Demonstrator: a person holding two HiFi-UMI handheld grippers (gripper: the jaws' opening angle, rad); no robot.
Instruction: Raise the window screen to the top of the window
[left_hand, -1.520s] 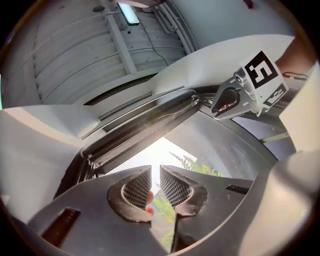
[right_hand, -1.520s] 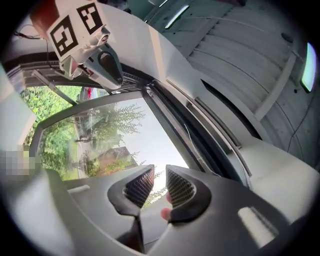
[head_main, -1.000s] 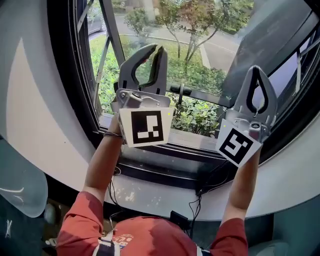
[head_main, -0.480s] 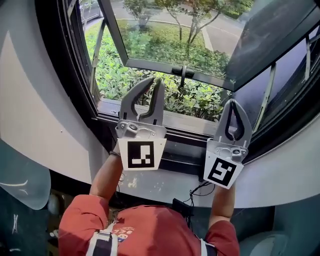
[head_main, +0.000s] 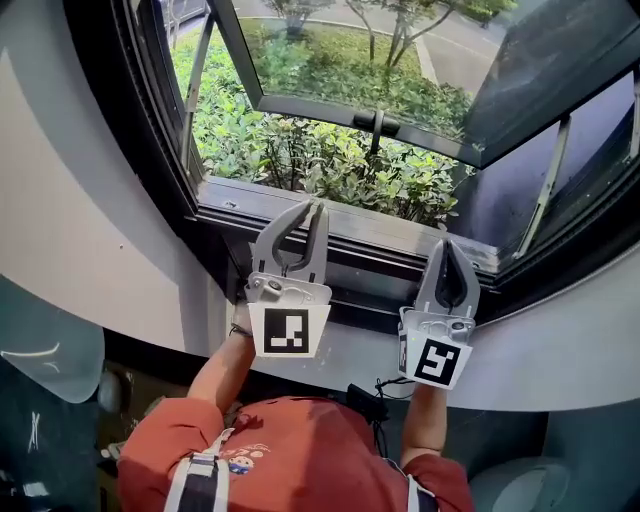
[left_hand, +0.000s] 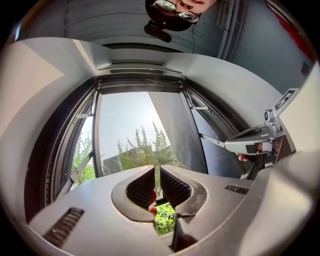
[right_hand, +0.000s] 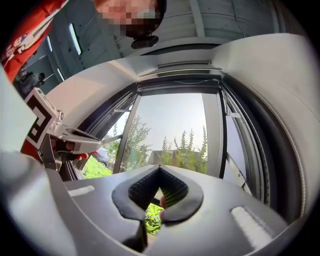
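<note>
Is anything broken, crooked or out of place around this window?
Nothing looks broken. The glass sash is swung outward over the bushes. The only untidy bit is a thin black cable dangling below the sill. The left gripper and right gripper hold nothing.

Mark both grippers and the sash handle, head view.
left gripper (head_main: 314, 208): head view, between its fingertips.
right gripper (head_main: 447, 245): head view, at its closed tips.
sash handle (head_main: 378, 124): head view, middle of the handle.

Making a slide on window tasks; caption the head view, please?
Person holds left gripper and right gripper near the sill of an open window, shrubs outside.
</note>
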